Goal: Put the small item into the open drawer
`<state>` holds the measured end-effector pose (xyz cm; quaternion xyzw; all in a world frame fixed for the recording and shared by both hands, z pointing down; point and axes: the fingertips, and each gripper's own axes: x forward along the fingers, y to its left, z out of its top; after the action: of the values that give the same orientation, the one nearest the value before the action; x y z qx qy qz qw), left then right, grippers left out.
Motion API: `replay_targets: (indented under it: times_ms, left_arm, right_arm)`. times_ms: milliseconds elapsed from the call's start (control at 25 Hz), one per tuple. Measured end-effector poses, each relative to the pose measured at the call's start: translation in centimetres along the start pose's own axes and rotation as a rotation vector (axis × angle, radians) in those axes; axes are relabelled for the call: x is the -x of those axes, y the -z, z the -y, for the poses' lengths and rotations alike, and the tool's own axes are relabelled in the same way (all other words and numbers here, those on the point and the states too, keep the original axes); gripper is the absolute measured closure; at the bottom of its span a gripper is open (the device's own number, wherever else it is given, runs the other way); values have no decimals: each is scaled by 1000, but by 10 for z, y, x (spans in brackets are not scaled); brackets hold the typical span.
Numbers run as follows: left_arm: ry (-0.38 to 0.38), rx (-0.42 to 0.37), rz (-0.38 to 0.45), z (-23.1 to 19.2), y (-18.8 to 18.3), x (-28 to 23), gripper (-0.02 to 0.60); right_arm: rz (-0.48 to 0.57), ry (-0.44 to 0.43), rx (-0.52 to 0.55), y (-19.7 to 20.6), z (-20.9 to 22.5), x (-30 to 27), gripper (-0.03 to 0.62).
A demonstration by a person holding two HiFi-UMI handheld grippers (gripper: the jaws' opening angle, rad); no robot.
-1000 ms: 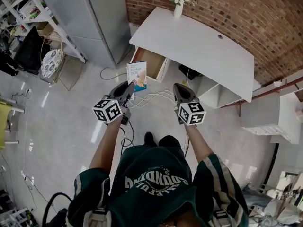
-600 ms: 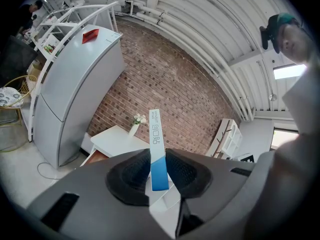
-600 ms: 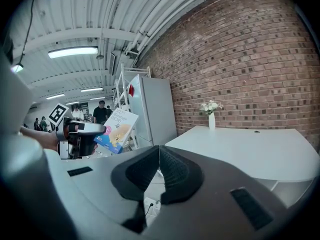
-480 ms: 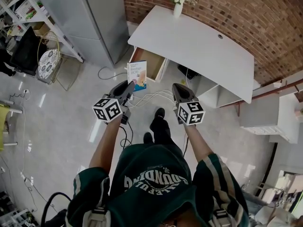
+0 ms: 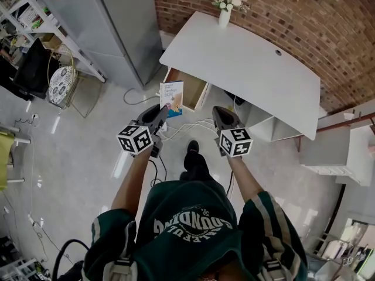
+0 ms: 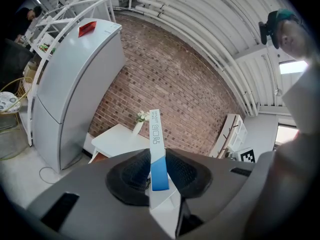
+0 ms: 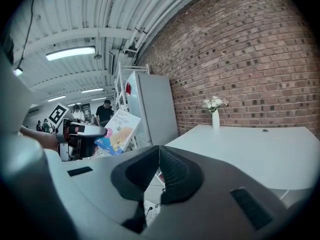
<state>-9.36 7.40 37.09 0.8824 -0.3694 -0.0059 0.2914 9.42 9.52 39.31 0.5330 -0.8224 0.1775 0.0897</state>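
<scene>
A smooth white desk [image 5: 252, 69] stands against a rough brick wall [image 5: 304, 22] on a glossy pale floor [image 5: 88, 133], its wood-lined drawer [image 5: 186, 86] open. The left gripper [image 5: 159, 113] pinches a flat cardboard box [image 5: 171, 96] by its lower end, long axis rising, just short of the drawer. The right gripper [image 7: 159, 170] is pressed together, empty.

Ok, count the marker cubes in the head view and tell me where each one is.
2. One cube rides on the left gripper, which grips the box; the other cube rides on the right gripper. None seems hidden.
</scene>
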Motion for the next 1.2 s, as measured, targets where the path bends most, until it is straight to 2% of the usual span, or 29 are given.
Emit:
replay_targets:
  times_ms: [720, 920, 1200]
  left_arm:
    - [-39, -52, -93, -56, -32, -120, 480]
    - [-53, -84, -132, -66, -31, -139, 480]
    - [-81, -66, -157, -78, -23, -148, 480]
  right_arm:
    - [-41, -63, -44, -39, 85, -123, 569]
    - [-52, -87, -50, -43, 101, -146, 569]
    - [-91, -124, -52, -32, 105, -168, 569]
